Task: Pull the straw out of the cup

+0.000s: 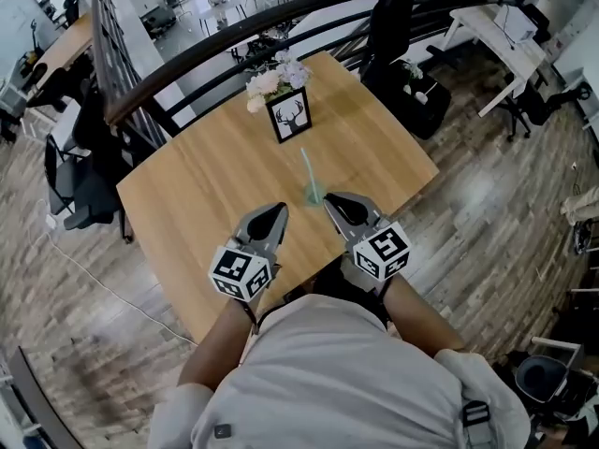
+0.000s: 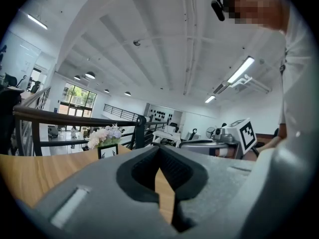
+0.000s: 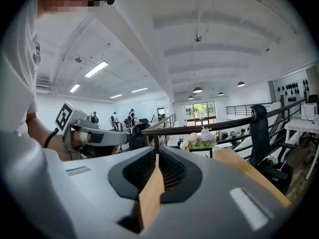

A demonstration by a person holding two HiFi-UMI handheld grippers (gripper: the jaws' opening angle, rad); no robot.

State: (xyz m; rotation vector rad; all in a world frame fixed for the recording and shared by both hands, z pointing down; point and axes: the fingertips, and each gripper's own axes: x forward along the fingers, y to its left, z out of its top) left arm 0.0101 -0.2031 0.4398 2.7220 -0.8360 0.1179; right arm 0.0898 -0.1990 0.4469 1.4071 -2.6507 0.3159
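Left tongs are in my left hand, and their jaws are shut, tip against tip, with nothing held. Through the small hole behind the tips I see only the brown wood of the table. Right tongs are in my right hand, and their jaws are open just a crack, a thin slit, with nothing between them but a strip of table showing through. Both tongs point away from me across the table, side by side and a little apart, near the edge closest to my body. Each one has a cube with black and white squares at its back end, the left cube and the right cube. The cup is small and pale green. It stands on the table just past the tips, between the two tongs, and much closer to the right tongs than to the left tongs. The right tip is just beside it, and I cannot tell if it touches. The straw is in the cup and sticks up out of it, thin and pale green too. Farther along the table stand a bunch of flowers and a little picture of a deer head. Behind them runs a dark rail, and a black chair stands by the far corner.
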